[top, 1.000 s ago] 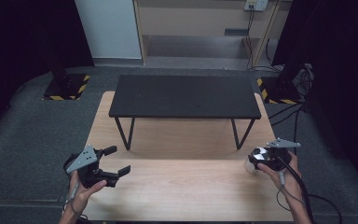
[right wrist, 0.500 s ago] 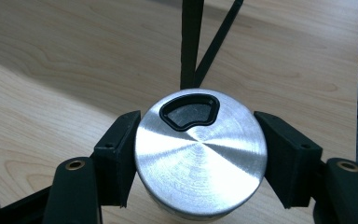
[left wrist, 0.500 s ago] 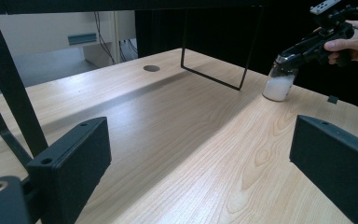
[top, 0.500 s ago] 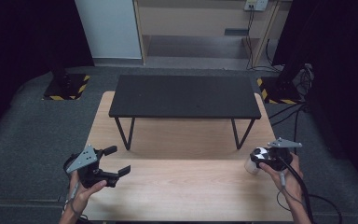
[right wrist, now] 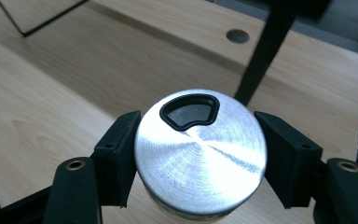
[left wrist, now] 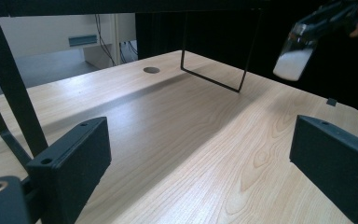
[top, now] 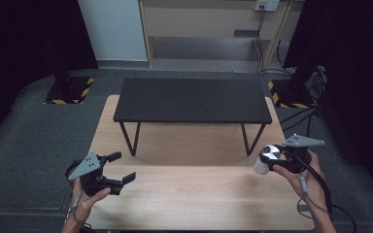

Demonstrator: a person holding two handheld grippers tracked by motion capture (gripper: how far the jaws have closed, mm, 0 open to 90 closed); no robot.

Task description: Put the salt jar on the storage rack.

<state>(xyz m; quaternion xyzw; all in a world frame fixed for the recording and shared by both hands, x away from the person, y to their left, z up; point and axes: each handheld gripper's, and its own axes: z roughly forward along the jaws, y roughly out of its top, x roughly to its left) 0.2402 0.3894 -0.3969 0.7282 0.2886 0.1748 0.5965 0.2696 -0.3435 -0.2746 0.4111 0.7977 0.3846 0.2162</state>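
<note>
overhead forward view, two close tabletop (top: pixel 199 194) views

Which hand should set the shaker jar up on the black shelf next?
Right. The right gripper already clamps the shaker jar beside the black shelf; the left gripper is open, empty, across the table.

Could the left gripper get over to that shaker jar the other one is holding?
Probably yes. The left gripper stands open, and bare wooden tabletop lies between it and the jar, which the right gripper grips. The black bench sits farther back.
</note>
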